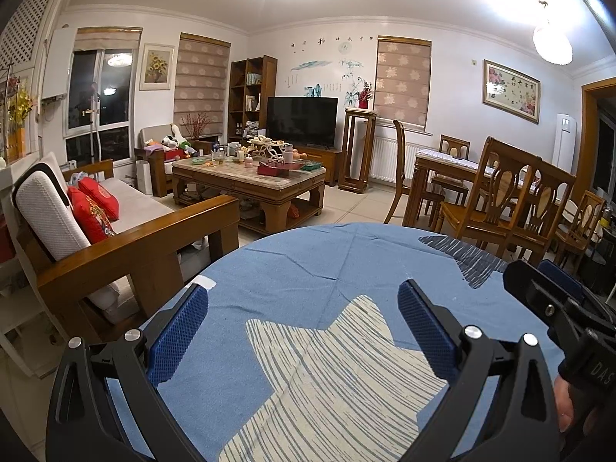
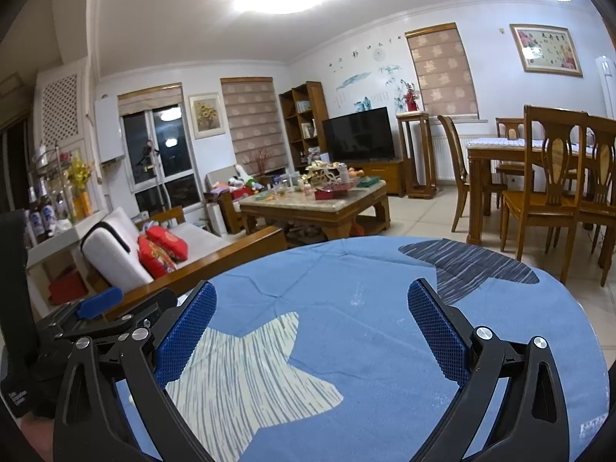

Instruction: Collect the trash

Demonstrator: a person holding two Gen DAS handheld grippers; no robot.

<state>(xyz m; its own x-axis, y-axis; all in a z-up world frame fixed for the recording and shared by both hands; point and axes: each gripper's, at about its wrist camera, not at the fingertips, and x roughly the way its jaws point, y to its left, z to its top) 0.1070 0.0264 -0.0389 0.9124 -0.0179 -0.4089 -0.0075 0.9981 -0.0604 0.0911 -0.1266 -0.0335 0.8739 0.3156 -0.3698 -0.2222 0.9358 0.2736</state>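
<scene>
Both grippers hover over a round table covered with a blue cloth that bears a pale striped star and a dark one. My left gripper is open, its blue-padded fingers wide apart with nothing between them. My right gripper is open too and holds nothing; it also shows at the right edge of the left wrist view as the right gripper. The left gripper appears at the left of the right wrist view. No trash shows on the blue cloth.
A cluttered wooden coffee table stands ahead, near a TV. A wooden sofa with red cushions is at the left. A dining table with chairs is at the right. Tiled floor lies between them.
</scene>
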